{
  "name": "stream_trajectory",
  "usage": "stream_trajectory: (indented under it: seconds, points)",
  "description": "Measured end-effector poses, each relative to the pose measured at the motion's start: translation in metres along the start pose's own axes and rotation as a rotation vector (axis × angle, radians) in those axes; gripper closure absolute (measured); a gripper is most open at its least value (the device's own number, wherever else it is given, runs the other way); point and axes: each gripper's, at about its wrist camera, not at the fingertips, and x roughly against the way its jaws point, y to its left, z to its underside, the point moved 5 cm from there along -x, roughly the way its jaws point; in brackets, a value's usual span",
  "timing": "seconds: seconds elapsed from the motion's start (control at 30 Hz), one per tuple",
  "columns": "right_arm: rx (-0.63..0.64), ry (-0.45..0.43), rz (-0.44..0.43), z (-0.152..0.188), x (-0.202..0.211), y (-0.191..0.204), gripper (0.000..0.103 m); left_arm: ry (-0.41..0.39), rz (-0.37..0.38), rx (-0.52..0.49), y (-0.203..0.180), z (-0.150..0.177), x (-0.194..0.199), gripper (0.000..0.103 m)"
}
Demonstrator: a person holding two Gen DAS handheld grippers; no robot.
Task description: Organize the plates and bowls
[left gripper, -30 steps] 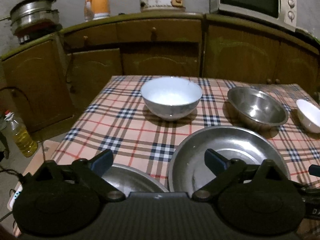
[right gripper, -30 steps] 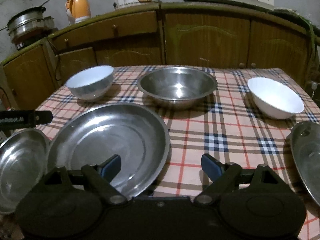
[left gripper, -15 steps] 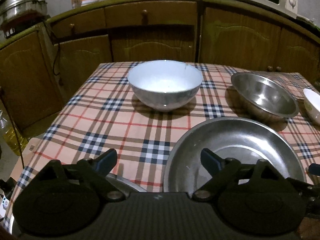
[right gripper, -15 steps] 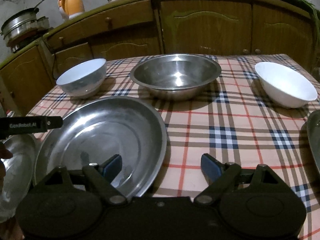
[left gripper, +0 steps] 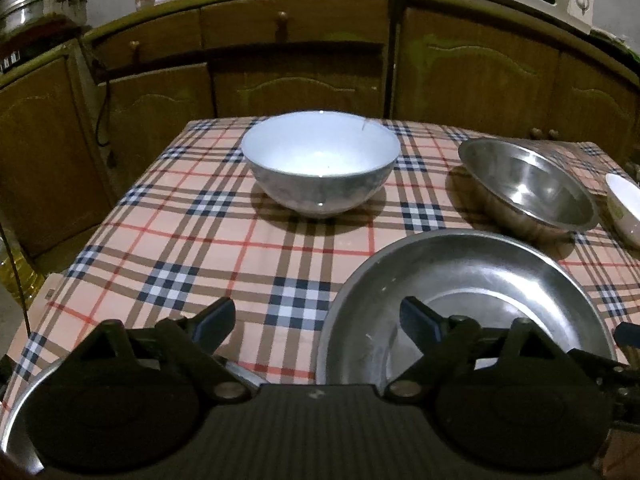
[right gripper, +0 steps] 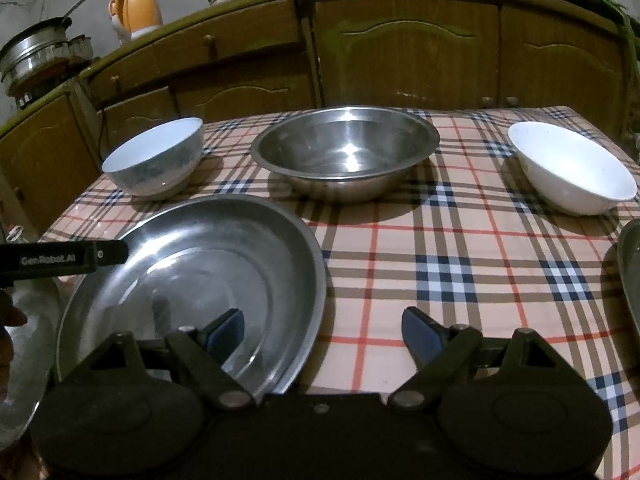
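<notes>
Glossy plaid tablecloth (right gripper: 460,248), round steel plate (right gripper: 192,280), both grippers (left gripper: 316,320) (right gripper: 322,330) spread, empty.

Open cloth mid-counter, right of big steel plate (right gripper: 192,280); steel bowl (right gripper: 344,152), white bowl (right gripper: 572,168) block far edge.

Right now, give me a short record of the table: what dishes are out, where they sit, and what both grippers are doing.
surface: plaid tablecloth
far row: pale blue bowl, steel bowl, white bowl
near side: large steel plate, flat on cloth
stacking: none, all dishes apart
left gripper: jaws open, just narrowed slightly, nothing between them
right gripper: jaws open, straddling the plate's near rim
</notes>
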Motion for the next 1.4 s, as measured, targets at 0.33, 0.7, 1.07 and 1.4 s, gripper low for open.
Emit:
stream_trajectory:
  seconds: [0.33,0.7,1.07,1.4]
  points:
    - [0.012,-0.005,0.009,-0.001,-0.004,0.001,0.001,0.024,0.006,-0.006,-0.002,0.004,-0.01,0.019]
    - [0.028,-0.014,0.01,-0.002,-0.007,0.005,0.0,0.037,0.017,-0.017,-0.006,0.008,-0.017,0.025]
    - [0.036,-0.02,0.011,-0.002,-0.008,0.008,0.001,0.025,0.022,-0.049,-0.012,0.005,-0.02,0.028]
    - [0.047,-0.032,0.004,-0.003,-0.008,0.01,0.022,0.018,0.075,-0.092,-0.021,0.005,-0.021,0.046]
